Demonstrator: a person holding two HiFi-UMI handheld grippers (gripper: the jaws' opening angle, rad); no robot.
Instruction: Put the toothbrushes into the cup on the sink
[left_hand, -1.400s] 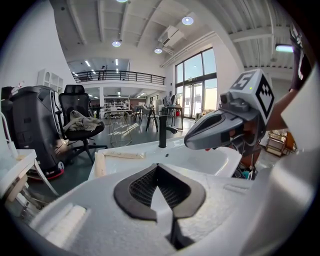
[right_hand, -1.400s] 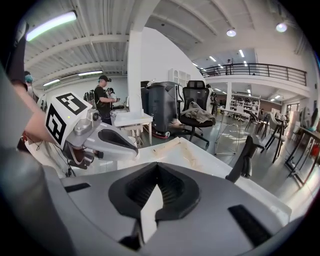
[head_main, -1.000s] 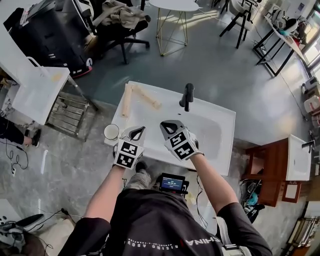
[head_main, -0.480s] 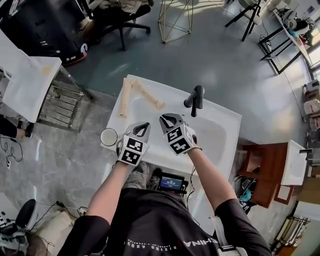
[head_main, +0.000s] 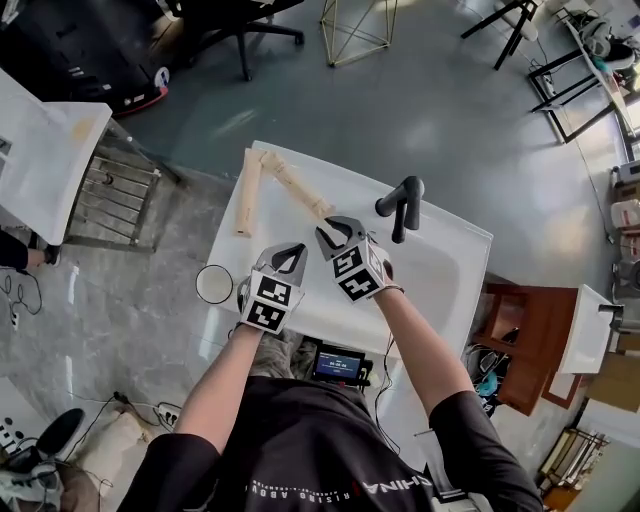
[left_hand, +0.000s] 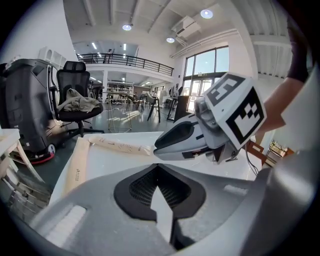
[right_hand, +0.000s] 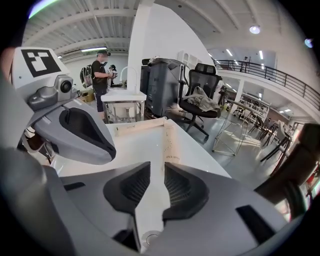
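Note:
Two long beige toothbrush packs lie in a V on the far left of the white sink top (head_main: 230, 250), one (head_main: 245, 192) along the left edge, the other (head_main: 298, 190) slanting toward the faucet. A white cup (head_main: 214, 284) stands at the sink's near left corner. My left gripper (head_main: 288, 258) is shut and empty, hovering right of the cup. My right gripper (head_main: 338, 234) hangs just short of the slanted pack (right_hand: 169, 142); its jaws have just been opening and stand slightly apart with nothing between them. Both packs (left_hand: 80, 165) (left_hand: 122, 146) show ahead of the left gripper (left_hand: 159, 170).
A black faucet (head_main: 400, 205) rises behind the basin (head_main: 440, 270) to the right of my grippers. A metal rack (head_main: 120, 195) sits on the floor at left, a wooden cabinet (head_main: 530, 340) at right. A person (right_hand: 102, 70) stands far off.
Both grippers have moved down and forward over the sink top toward the two packs. The right gripper's jaws have parted from shut to slightly apart.

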